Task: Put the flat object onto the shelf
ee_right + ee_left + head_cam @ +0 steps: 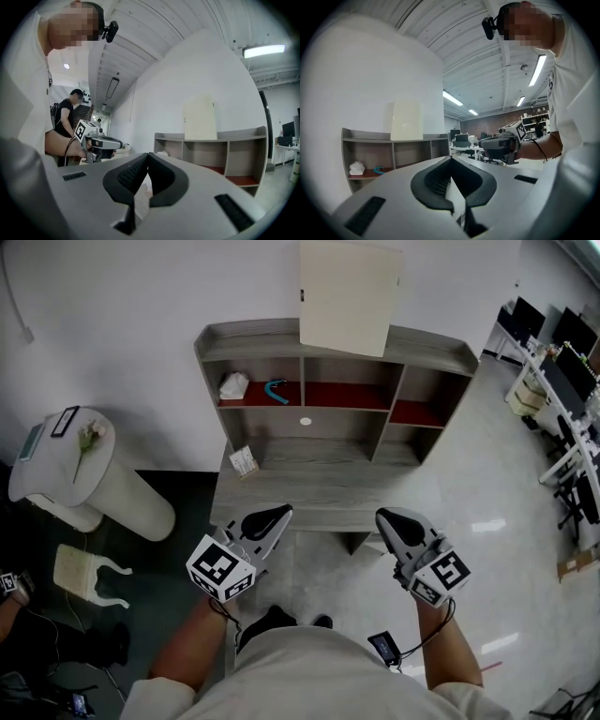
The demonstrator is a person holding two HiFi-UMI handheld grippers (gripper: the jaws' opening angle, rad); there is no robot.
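Note:
The flat object (349, 296), a cream board, stands upright on top of the grey wooden shelf (441, 354) and leans on the white wall; it also shows in the left gripper view (407, 119) and the right gripper view (199, 119). My left gripper (281, 512) hovers by the front edge of the desk (309, 491), its jaws shut with nothing between them (451, 159). My right gripper (382, 515) hangs level with it to the right, also shut and empty (148, 156). Both are well short of the board.
In the shelf's upper left compartment lie a crumpled white tissue (232, 384) and a teal tool (276, 388). A small box (244, 461) sits on the desk's left. A white pedestal with a flower (66, 460) stands to the left. Office desks (562, 381) stand at far right.

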